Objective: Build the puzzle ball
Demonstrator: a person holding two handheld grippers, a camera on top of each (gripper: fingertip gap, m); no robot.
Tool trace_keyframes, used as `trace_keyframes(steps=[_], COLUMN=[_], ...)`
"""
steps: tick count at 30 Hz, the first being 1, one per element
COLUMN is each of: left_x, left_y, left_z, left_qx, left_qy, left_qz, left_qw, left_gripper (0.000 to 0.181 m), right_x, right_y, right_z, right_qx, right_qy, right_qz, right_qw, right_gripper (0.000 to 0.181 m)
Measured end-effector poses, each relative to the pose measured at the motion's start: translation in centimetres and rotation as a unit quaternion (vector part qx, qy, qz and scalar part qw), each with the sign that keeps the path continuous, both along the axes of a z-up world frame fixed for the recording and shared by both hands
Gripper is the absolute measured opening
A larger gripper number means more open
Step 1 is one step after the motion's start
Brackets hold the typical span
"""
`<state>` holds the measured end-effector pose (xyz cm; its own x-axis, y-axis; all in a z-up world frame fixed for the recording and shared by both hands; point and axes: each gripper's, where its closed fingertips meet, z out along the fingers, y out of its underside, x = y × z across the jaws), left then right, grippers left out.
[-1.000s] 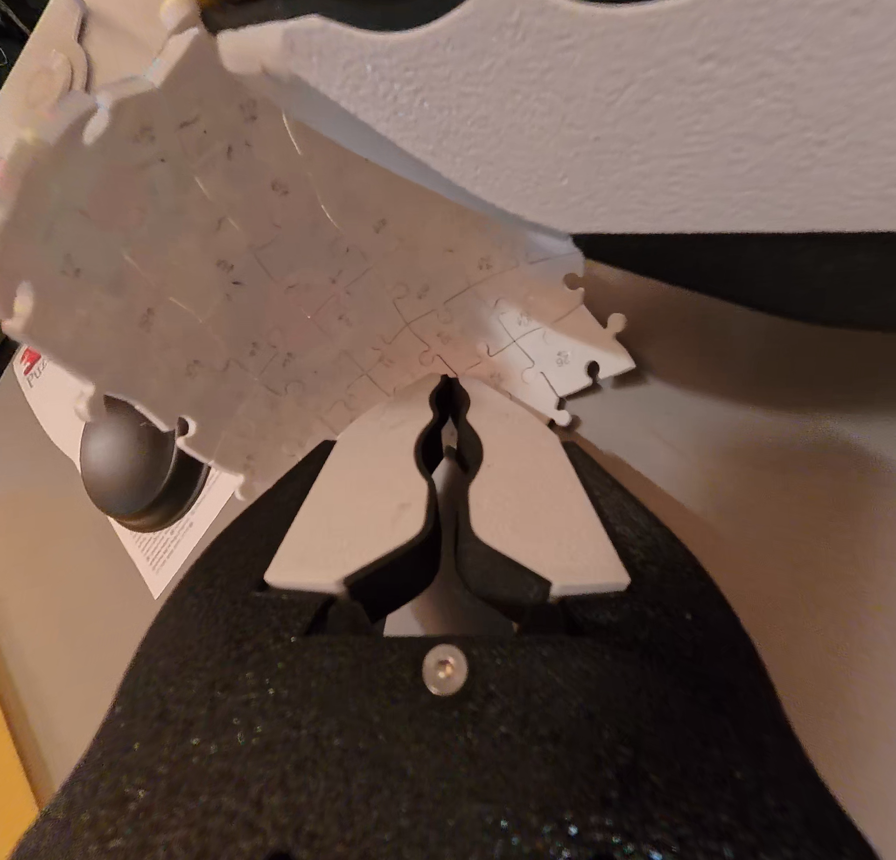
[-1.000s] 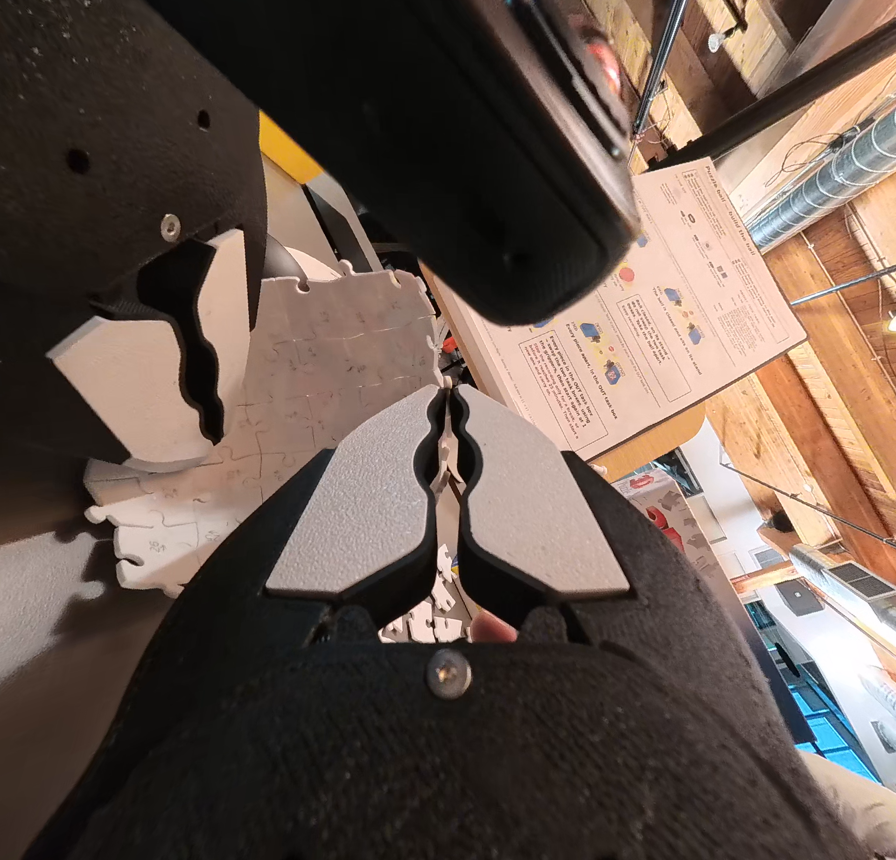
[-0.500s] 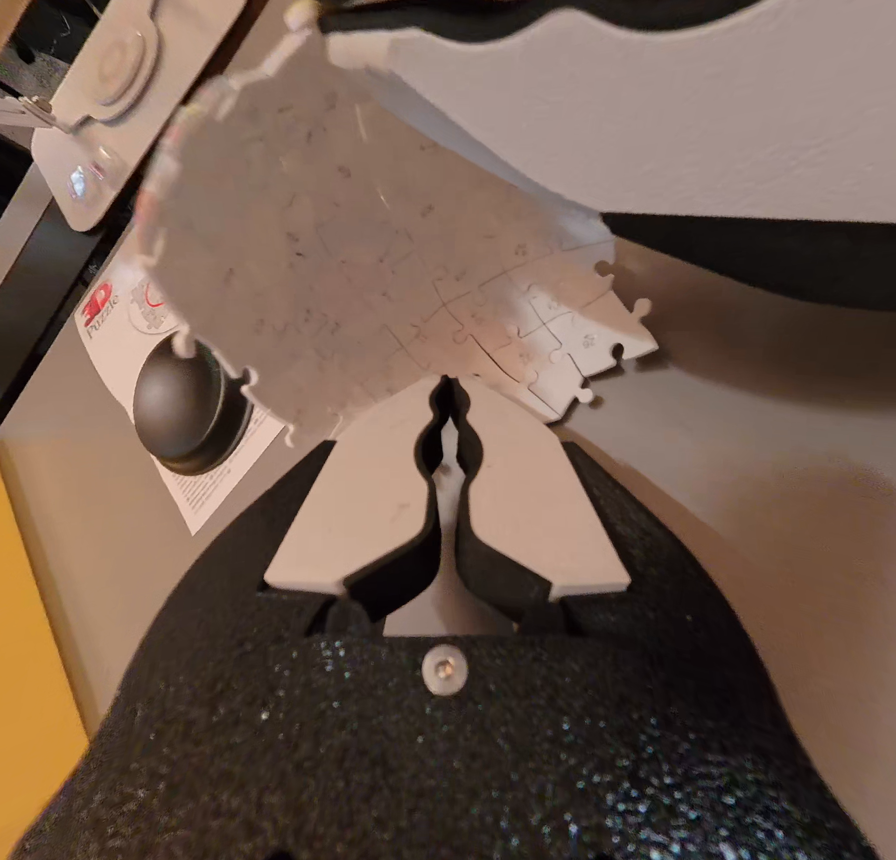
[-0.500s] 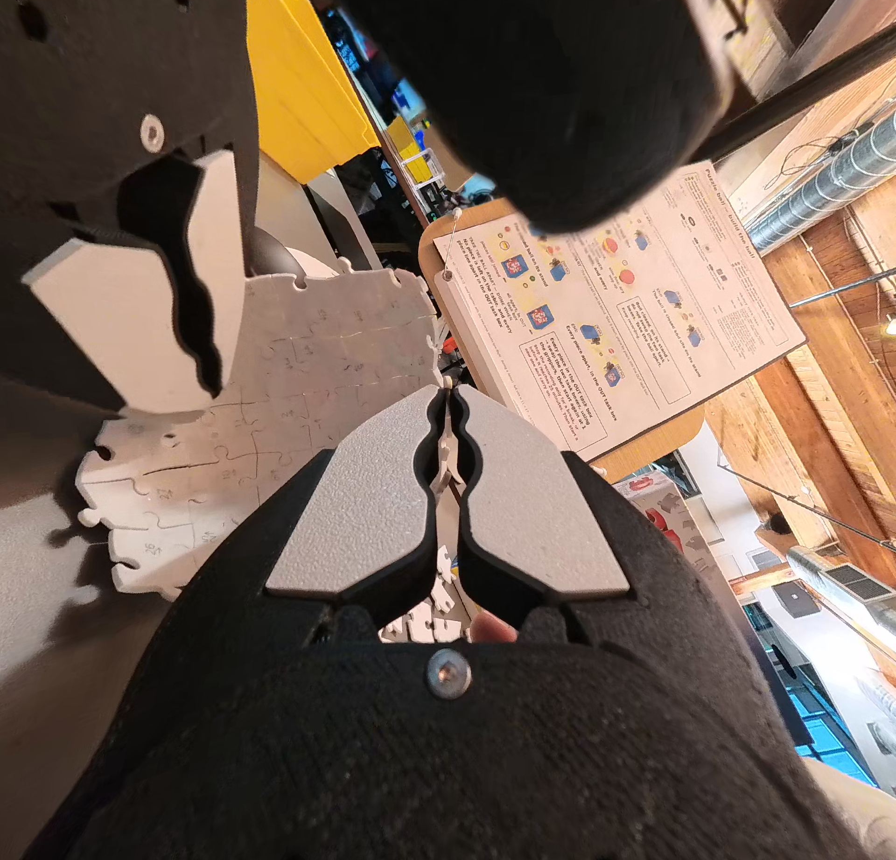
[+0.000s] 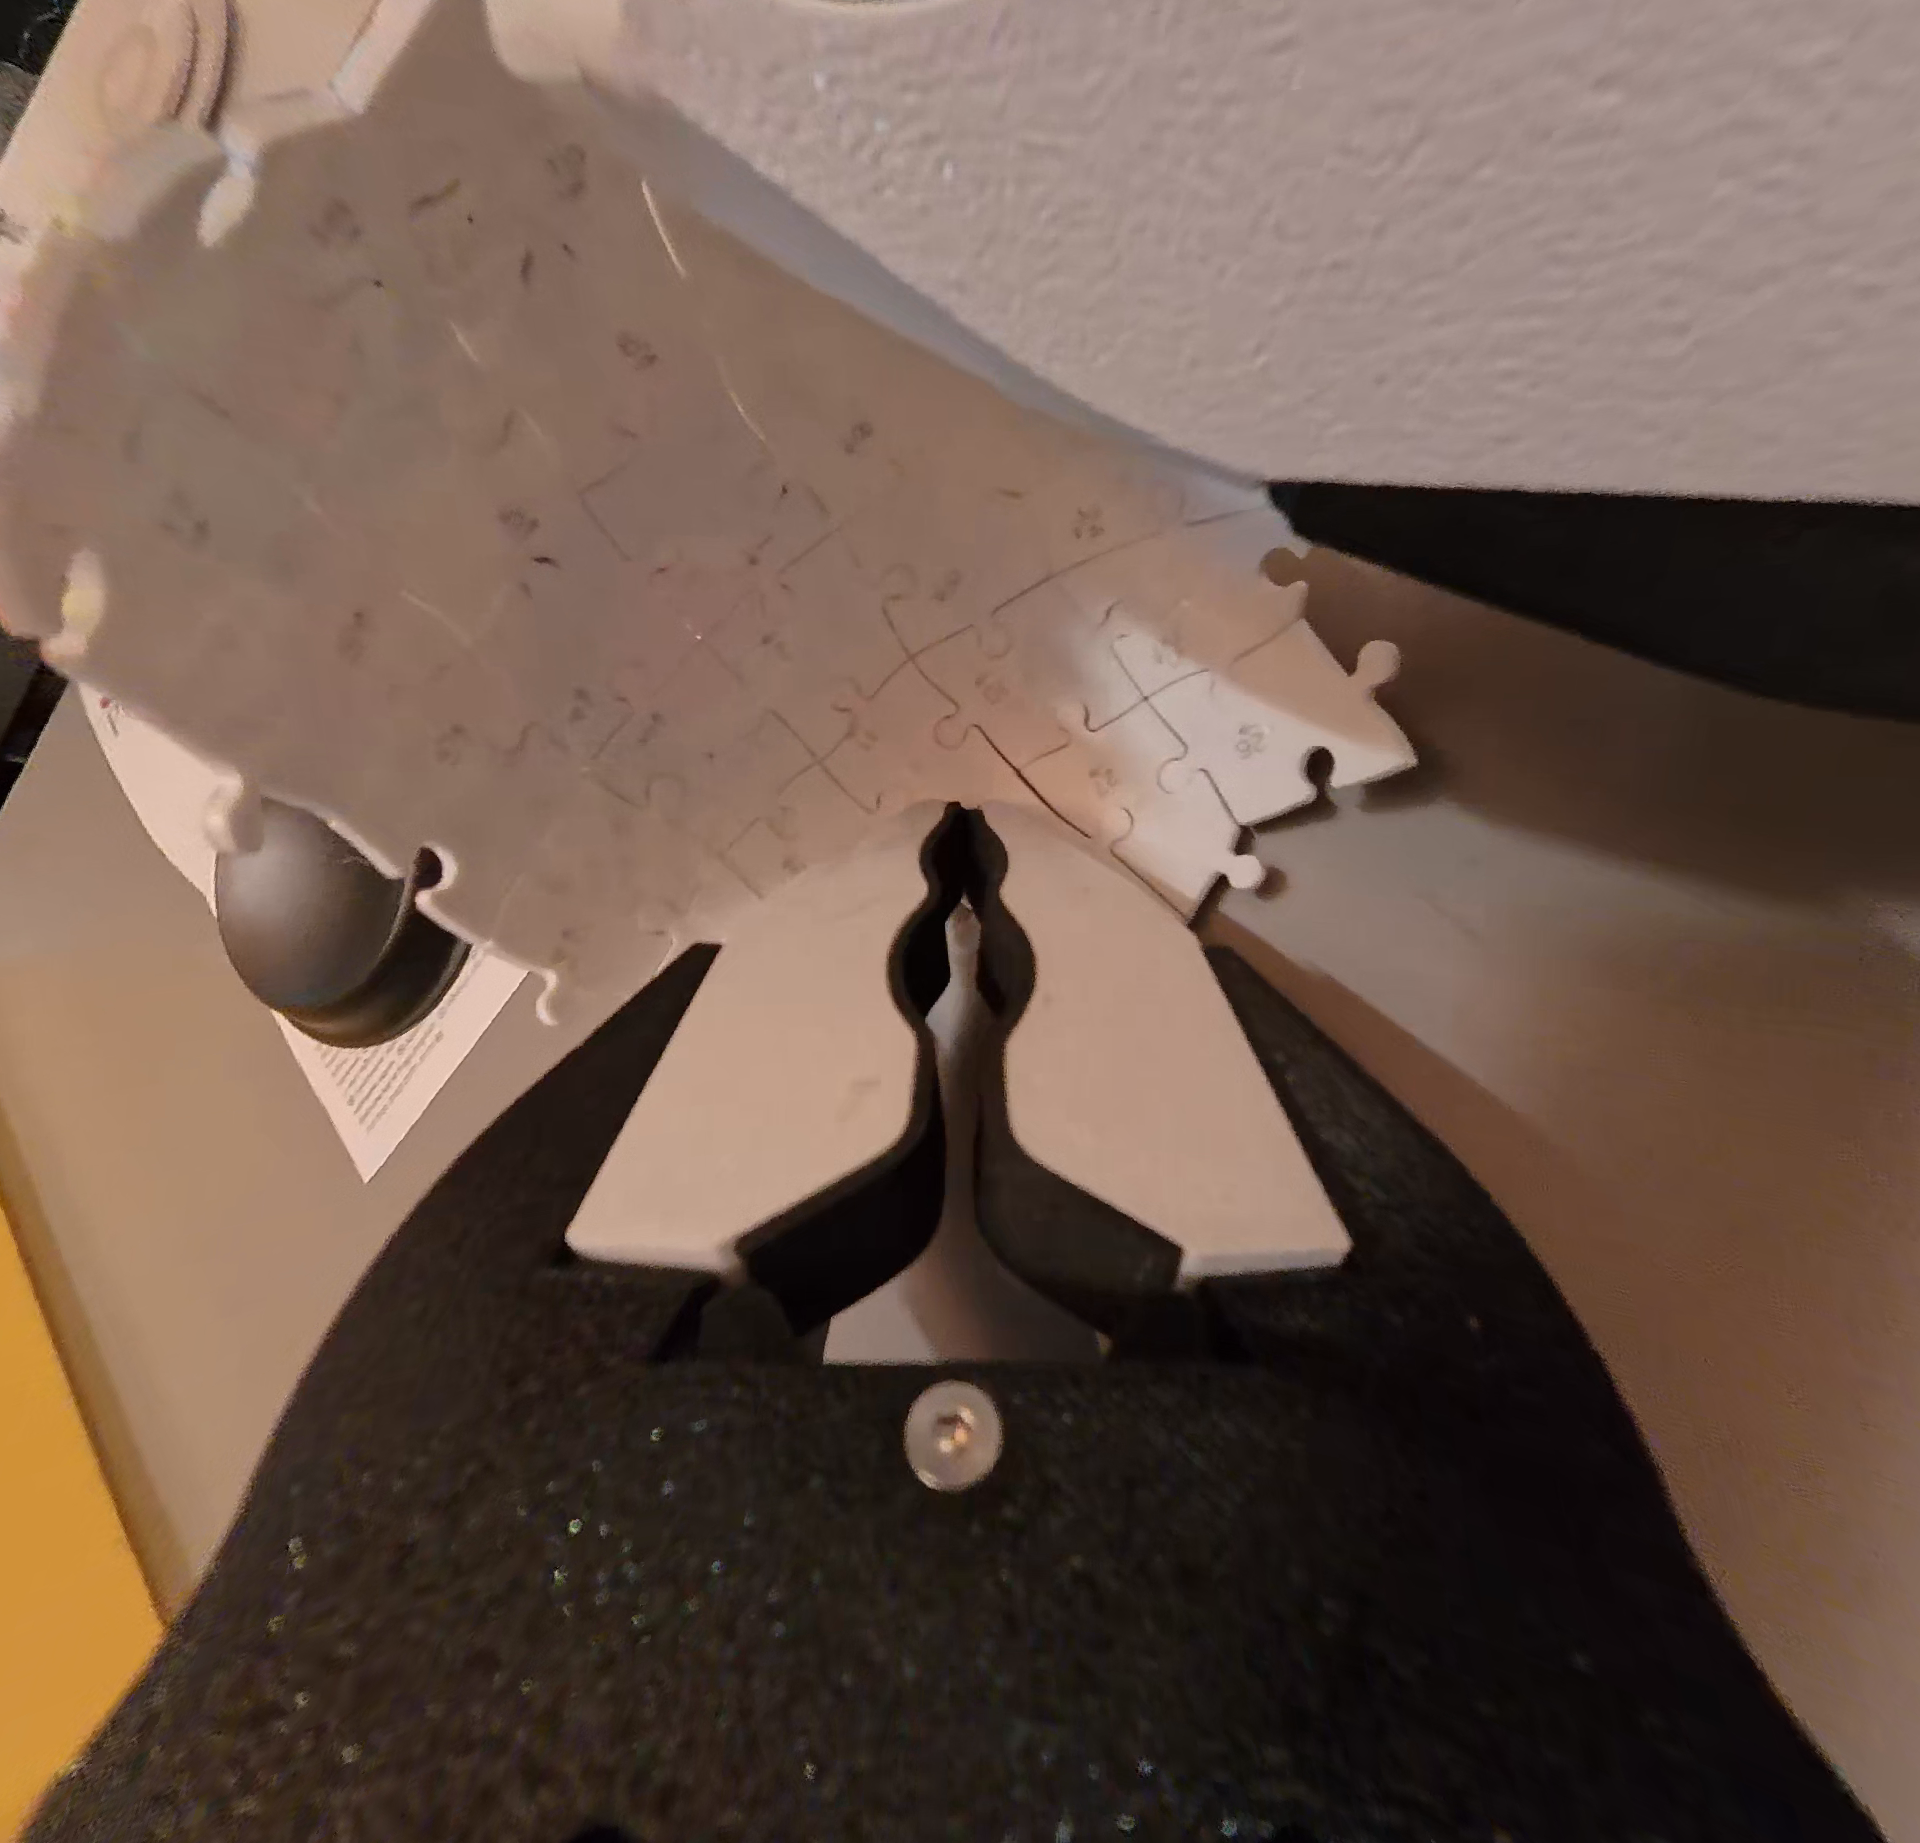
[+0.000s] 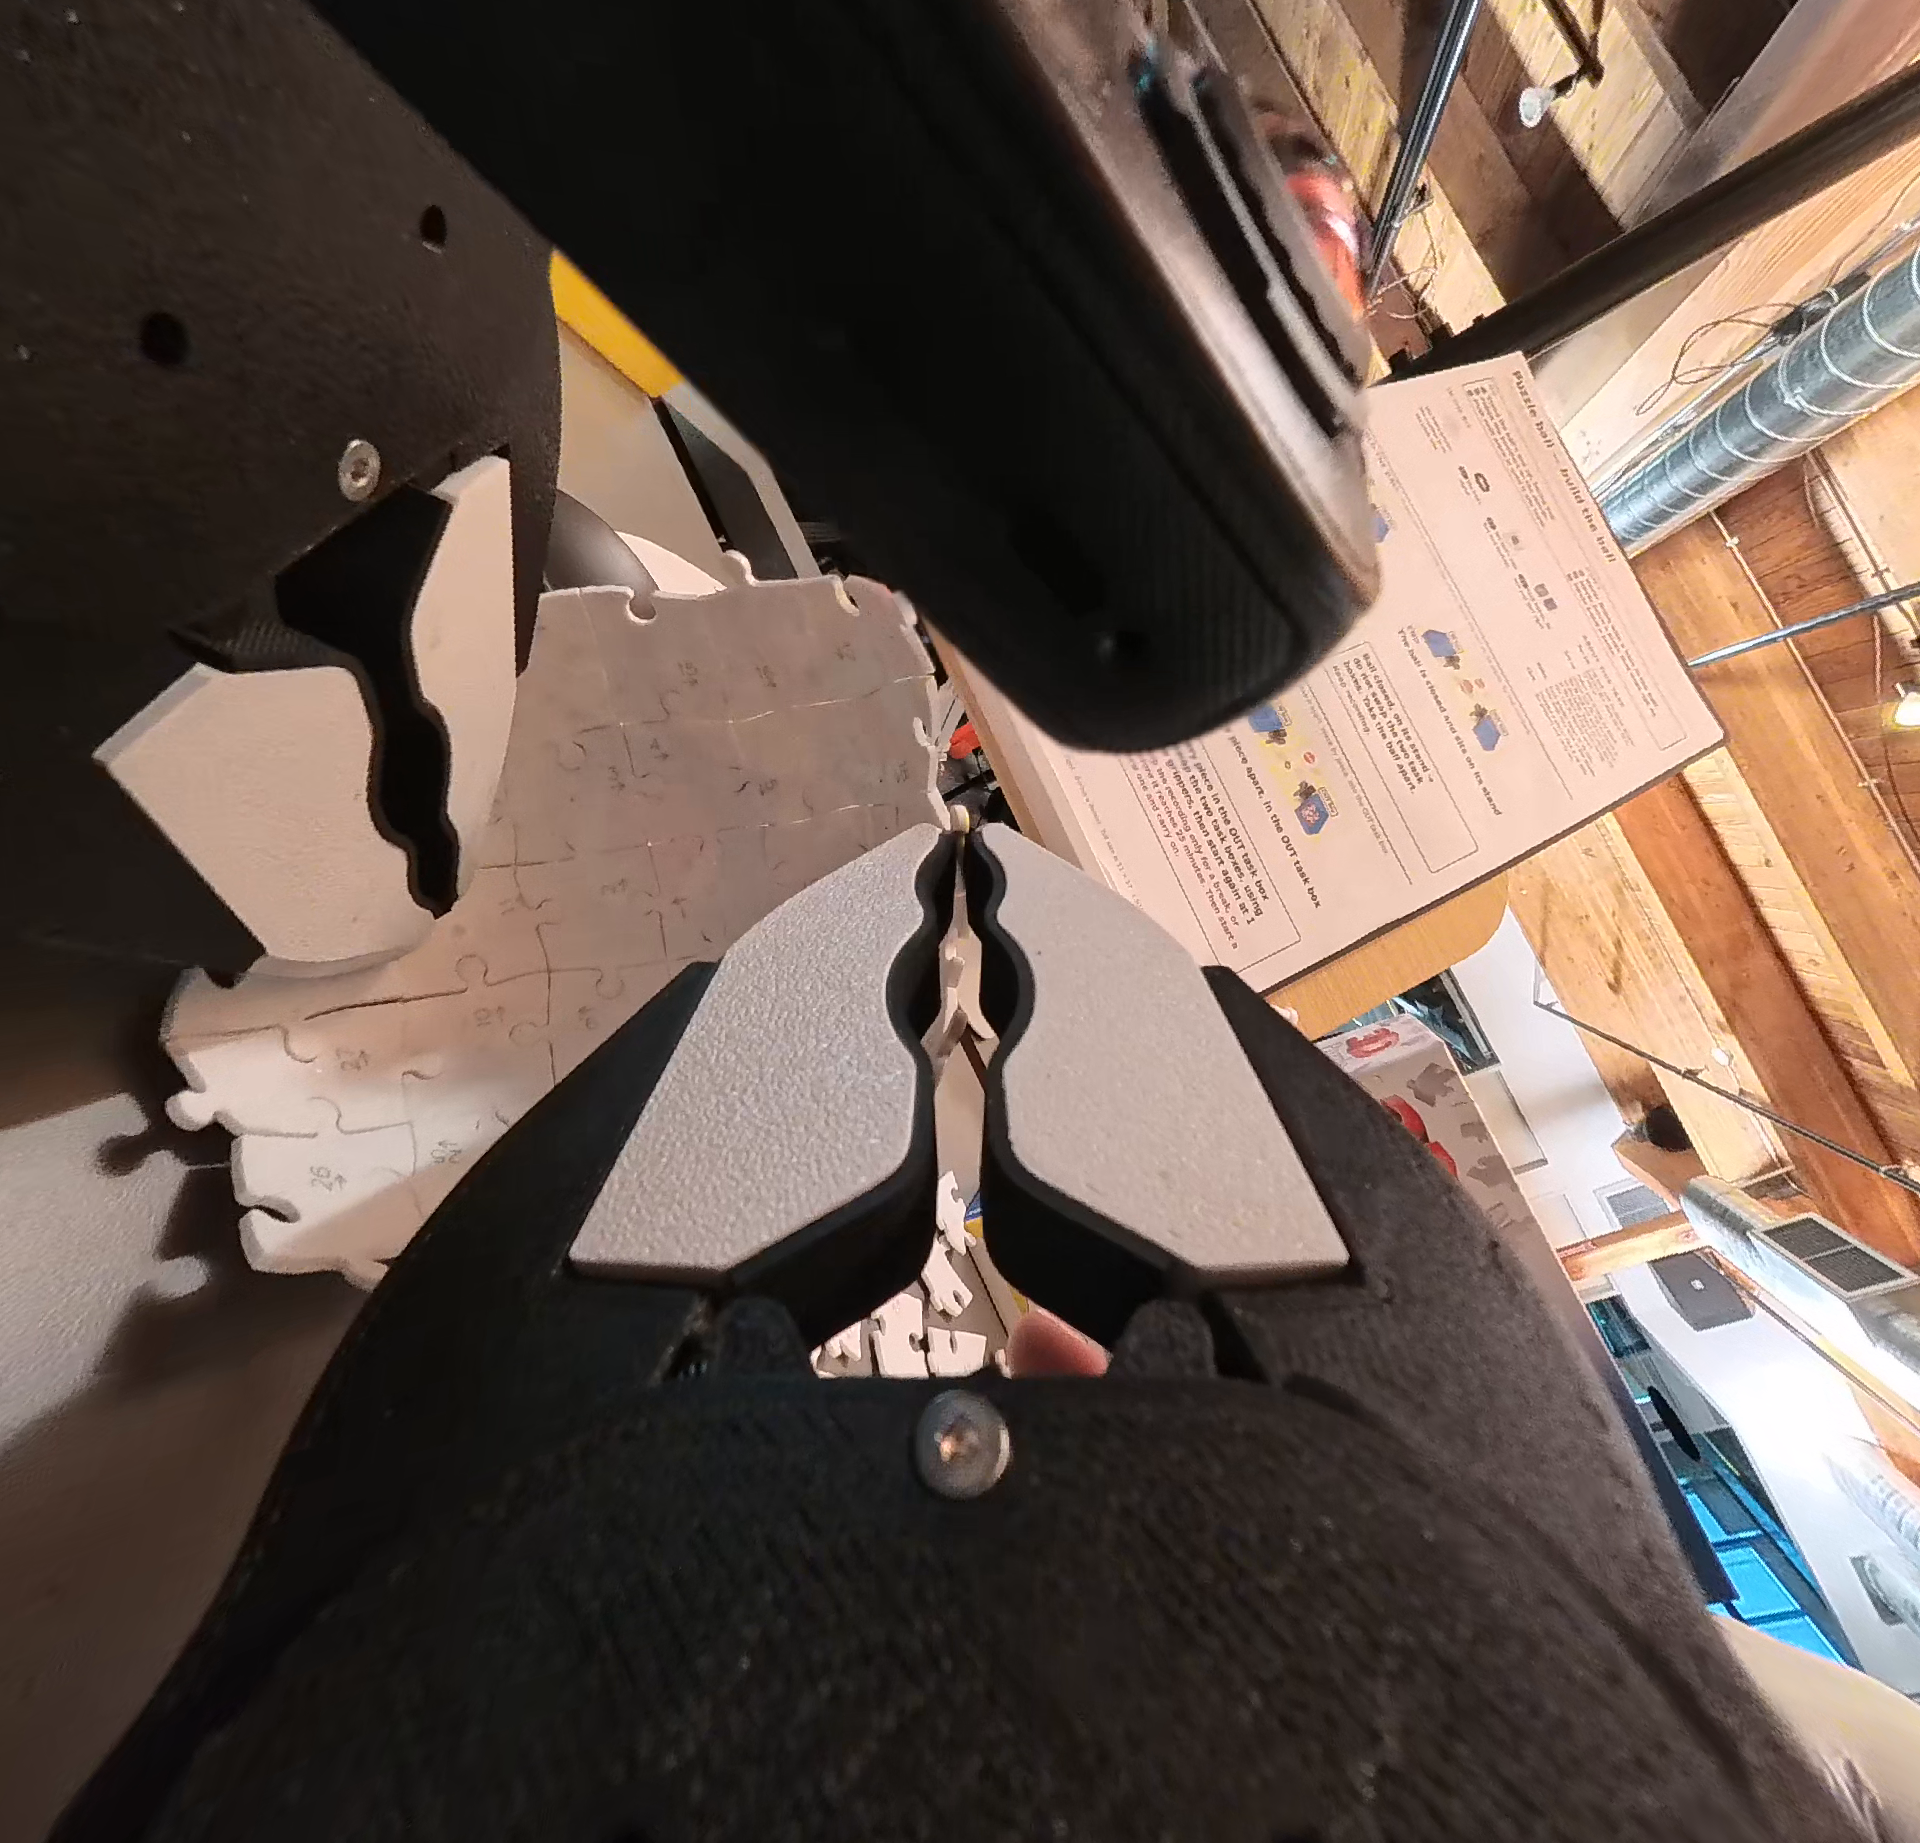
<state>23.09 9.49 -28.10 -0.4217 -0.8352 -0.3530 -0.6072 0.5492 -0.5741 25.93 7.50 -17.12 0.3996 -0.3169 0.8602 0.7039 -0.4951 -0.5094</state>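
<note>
A curved panel of joined white puzzle pieces (image 5: 623, 546) is held up above the grey table. My left gripper (image 5: 961, 817) is shut on the panel's lower edge. The wide pale finger (image 5: 1247, 183) of the right gripper covers the panel's top there. In the right wrist view the panel (image 6: 665, 806) lies left of centre, with the left gripper (image 6: 436, 889) clamped on it. My right gripper (image 6: 961, 832) is shut on a thin white puzzle piece (image 6: 954, 962), seen edge-on at the panel's right edge. I cannot tell whether this piece is joined to the panel.
A black domed stand (image 5: 312, 941) sits on a printed sheet (image 5: 395, 1087) on the grey table (image 5: 1558, 1066). Loose white pieces (image 6: 935, 1315) lie below the right gripper. An instruction board (image 6: 1455, 702) stands behind. A yellow bin (image 5: 52, 1481) is at the left. About 11 cm separates my left fingertips from my right.
The left gripper and the panel swung aside half a second ago and have swung back close to where they were. Both grippers have stayed shut.
</note>
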Motion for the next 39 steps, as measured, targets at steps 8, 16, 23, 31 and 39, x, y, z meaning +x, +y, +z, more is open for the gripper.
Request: trace_keyframes(steps=[8,16,23,31,39], left_x=[-0.2,0.0,-0.9,-2.4,-2.0], left_y=[0.8,0.4,0.8,1.5,1.4], left_z=[0.5,0.1,2.2,-0.3,0.1], left_qx=[0.026,0.029,-0.003,-0.008,-0.004], left_qy=[0.004,0.004,-0.035,0.006,-0.010], left_qz=[0.021,0.011,0.024,0.070,0.077], left_qw=[0.999,1.000,0.999,0.997,0.997], left_gripper=[0.000,0.000,0.000,0.000,0.000], right_x=[-0.1,-0.1,0.0,-0.2,-0.1], right_y=[0.0,0.1,0.1,0.2,0.2], right_z=[0.0,0.0,0.0,0.0,0.0], right_qx=[-0.002,-0.001,0.000,-0.002,-0.002], right_qy=[-0.002,-0.002,-0.001,-0.004,-0.004], right_qz=[0.000,0.000,0.001,0.003,0.003], right_qw=[1.000,1.000,1.000,1.000,1.000], right_gripper=[0.002,0.002,0.002,0.002,0.002])
